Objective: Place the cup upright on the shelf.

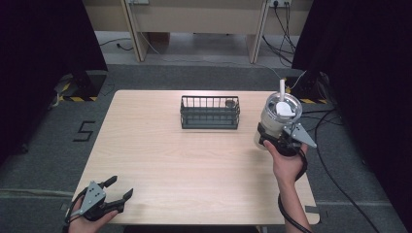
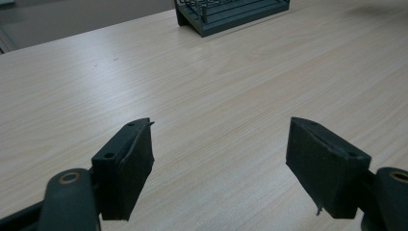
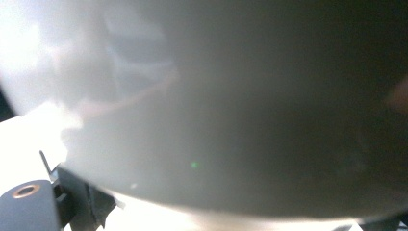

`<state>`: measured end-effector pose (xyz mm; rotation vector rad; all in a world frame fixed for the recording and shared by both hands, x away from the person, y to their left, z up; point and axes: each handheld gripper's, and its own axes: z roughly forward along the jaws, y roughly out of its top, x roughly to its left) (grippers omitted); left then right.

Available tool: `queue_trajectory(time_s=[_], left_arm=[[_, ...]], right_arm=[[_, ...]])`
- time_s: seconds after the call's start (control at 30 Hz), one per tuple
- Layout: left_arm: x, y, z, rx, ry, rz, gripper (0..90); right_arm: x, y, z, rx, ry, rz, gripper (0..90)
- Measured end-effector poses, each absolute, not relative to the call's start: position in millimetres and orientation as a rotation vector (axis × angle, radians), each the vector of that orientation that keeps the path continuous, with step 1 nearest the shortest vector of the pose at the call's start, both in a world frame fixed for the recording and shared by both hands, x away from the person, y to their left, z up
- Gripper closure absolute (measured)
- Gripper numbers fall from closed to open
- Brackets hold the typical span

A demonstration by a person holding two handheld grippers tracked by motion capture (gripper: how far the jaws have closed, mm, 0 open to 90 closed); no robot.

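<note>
1. High view: right gripper (image 1: 278,141) clamping clear cup (image 1: 277,119) with straw, held off the table's (image 1: 194,170) right edge, beside wire basket (image 1: 210,112).
2. Left gripper (image 1: 116,191) resting near front-left corner, jaws spread wide, holding nothing.

A light wooden table (image 1: 184,170) stands on grey carpet, and a dark wire basket (image 1: 210,112) sits on its far half, with a small dark round object (image 1: 230,103) in its right far corner. On the floor to the left of the table is a black mark shaped like a five (image 1: 84,131). Black cables (image 1: 335,145) trail over the floor to the right, and black curtains (image 1: 43,43) hang at both sides.
</note>
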<state>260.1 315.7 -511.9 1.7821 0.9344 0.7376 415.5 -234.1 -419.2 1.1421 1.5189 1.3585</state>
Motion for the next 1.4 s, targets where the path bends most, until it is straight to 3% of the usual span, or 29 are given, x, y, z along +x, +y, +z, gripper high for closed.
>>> queue_trajectory(time_s=[1.4], left_arm=[[260,316,-511,1.778,0.926,0.733,24.3]], right_arm=[[472,-185,-386,1.098,1.544,1.42,10.1]])
